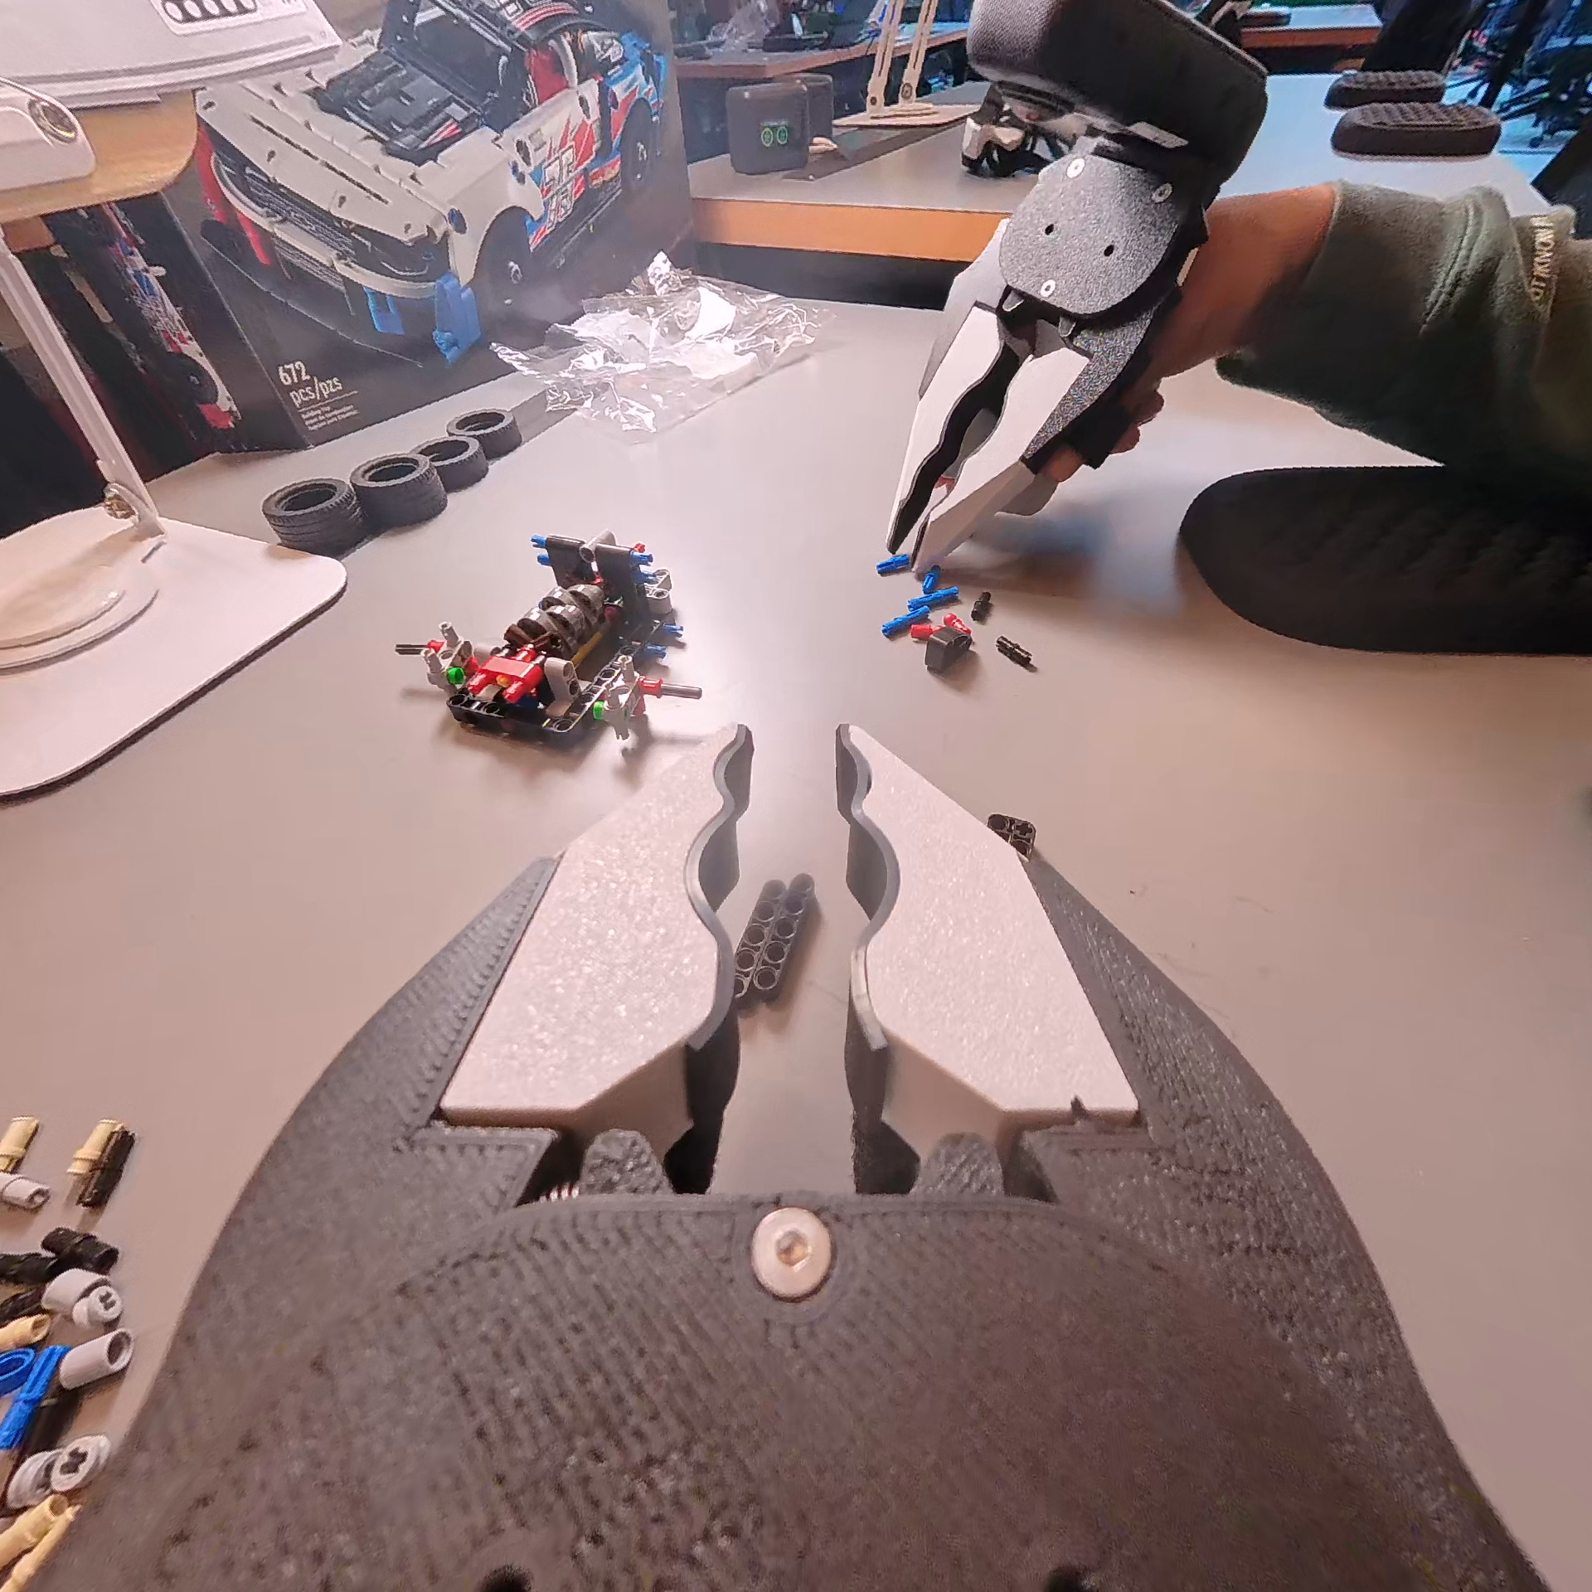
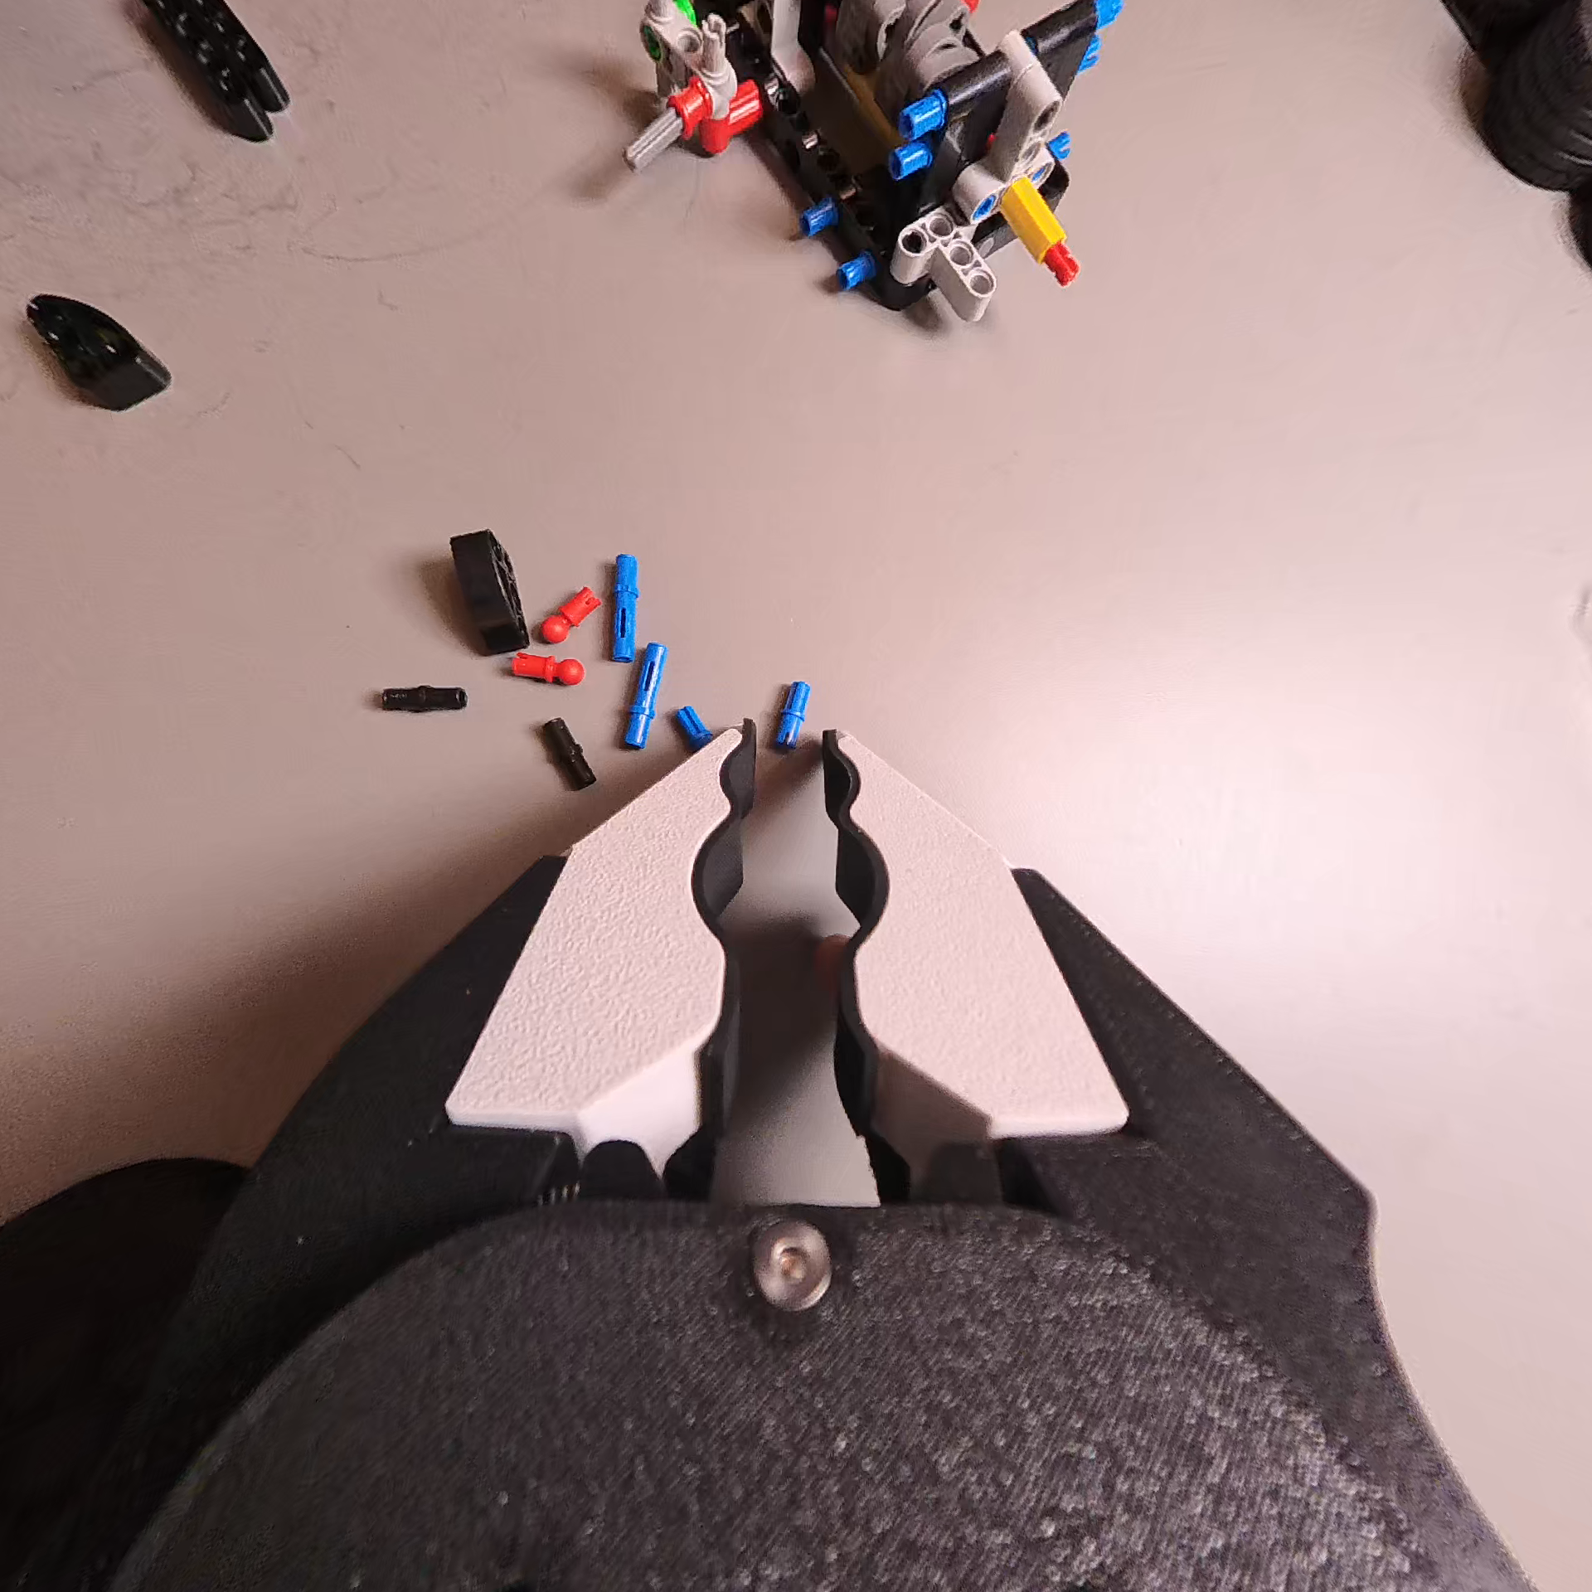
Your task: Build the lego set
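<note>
Pins [image 2: 637,693], blue, red and black, lie scattered on the table [image 2: 1206,689]; the right hand-held gripper [image 2: 788,732] sits slightly parted over one blue pin [image 2: 792,713], gripping nothing. The left hand-held gripper [image 1: 792,745] hovers open and empty above a black beam [image 1: 774,939]; the half-built car [image 1: 560,642] stands beyond it.

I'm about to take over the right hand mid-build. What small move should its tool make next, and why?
Probably ease the right tool slightly forward and close on the short blue pin. Its jaws are open and empty, and that pin lies on the table just past the fingertips, roughly in line with the gap.
</note>
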